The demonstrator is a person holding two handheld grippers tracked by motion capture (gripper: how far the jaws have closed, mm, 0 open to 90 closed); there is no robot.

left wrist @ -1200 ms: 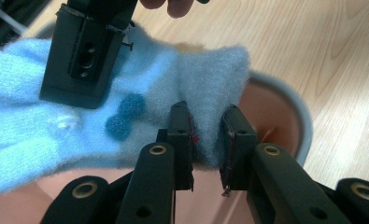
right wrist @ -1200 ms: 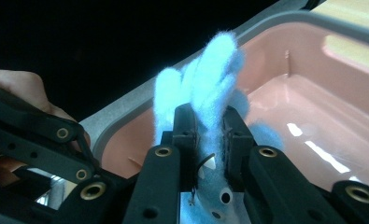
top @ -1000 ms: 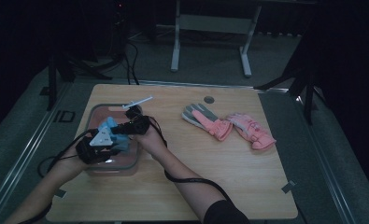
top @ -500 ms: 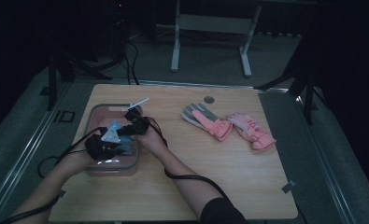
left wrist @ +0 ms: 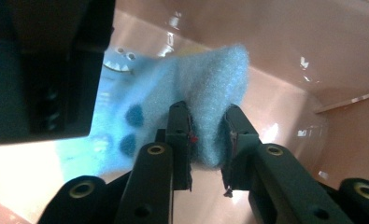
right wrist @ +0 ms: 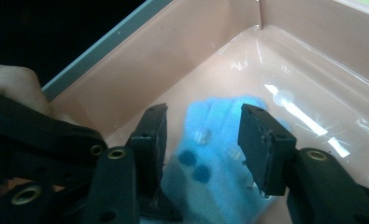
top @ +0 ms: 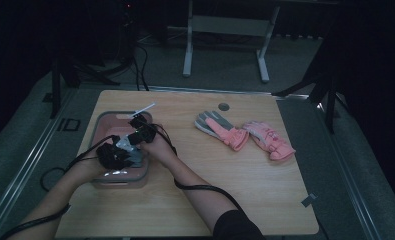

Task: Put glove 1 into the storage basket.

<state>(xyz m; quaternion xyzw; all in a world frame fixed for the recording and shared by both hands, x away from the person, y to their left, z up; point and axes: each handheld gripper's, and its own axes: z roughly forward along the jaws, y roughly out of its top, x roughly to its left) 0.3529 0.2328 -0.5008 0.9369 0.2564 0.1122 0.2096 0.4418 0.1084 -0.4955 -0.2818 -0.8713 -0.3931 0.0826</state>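
Pinching a fuzzy blue spotted cloth (left wrist: 205, 102) inside the pink tub (top: 105, 125), the left hand-held gripper (left wrist: 209, 135) grips it; the right hand-held gripper (right wrist: 203, 135), jaws just opening, straddles it loosely.

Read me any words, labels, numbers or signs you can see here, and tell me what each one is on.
"ID": pale letters on the grey floor mat left of the table.
No other text. The blue cloth in the pink tub bears only a cartoon face and dark spots. The pink gloves carry marks too small to read.
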